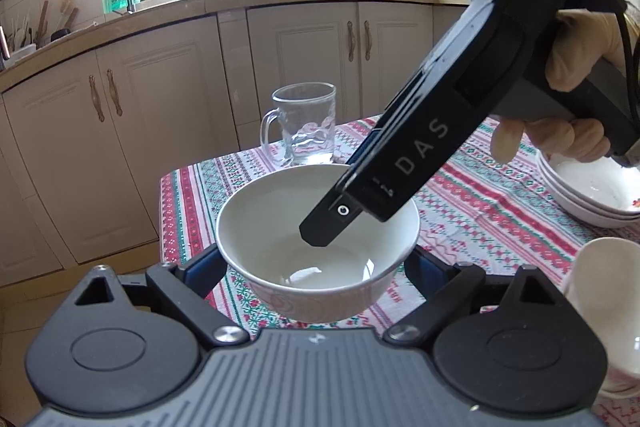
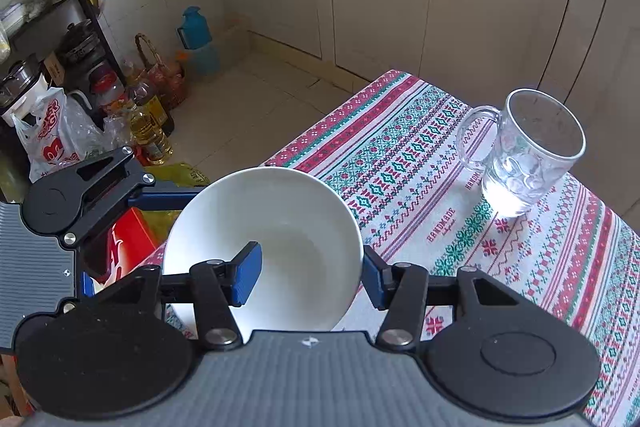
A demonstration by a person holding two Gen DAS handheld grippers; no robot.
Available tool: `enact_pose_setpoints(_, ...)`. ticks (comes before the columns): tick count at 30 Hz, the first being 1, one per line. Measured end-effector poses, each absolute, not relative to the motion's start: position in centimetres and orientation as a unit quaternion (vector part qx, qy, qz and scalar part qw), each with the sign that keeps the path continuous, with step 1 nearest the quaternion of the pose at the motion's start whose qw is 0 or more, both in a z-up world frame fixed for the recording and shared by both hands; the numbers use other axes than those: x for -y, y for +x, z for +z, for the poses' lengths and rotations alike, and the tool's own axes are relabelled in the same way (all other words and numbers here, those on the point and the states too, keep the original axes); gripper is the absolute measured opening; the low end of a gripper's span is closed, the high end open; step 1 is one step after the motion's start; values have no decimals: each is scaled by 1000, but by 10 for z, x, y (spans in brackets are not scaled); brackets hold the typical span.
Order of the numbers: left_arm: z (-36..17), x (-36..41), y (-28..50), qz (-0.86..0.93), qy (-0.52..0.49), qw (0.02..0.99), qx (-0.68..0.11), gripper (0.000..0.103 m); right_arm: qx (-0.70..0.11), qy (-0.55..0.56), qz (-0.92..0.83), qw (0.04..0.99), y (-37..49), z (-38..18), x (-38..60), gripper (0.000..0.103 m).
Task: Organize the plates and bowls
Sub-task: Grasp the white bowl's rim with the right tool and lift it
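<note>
The letters "DAS" run in pale print along the black side of the right gripper [image 1: 320, 231], seen in the left wrist view, with a small mark below them too blurred to read. On the patterned tablecloth [image 2: 420, 163] the word "HANDMADE" is woven in dark letters near the glass mug [image 2: 528, 151], with a smaller line under it that cannot be made out; the same word shows again, partly cut, right beside the mug's base. The red print on the white plastic bag [image 2: 50, 143] on the floor is not legible
</note>
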State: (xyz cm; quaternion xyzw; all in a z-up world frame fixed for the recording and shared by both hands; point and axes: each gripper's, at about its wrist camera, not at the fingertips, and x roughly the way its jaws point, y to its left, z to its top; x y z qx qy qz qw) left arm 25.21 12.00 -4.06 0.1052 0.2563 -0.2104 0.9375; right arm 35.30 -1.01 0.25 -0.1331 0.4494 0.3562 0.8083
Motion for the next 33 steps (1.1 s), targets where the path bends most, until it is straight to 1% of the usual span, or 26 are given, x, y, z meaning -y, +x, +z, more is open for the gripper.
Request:
enact_pose_setpoints(14, -8, -98, 190, -220, 117, 937, -245, 94, -429, -111, 368, 818, 286, 37, 42, 59)
enact_pose_setpoints(33, 5, -69, 144, -253, 118, 927, -251, 95, -408, -111, 362, 831, 214, 56, 84, 59)
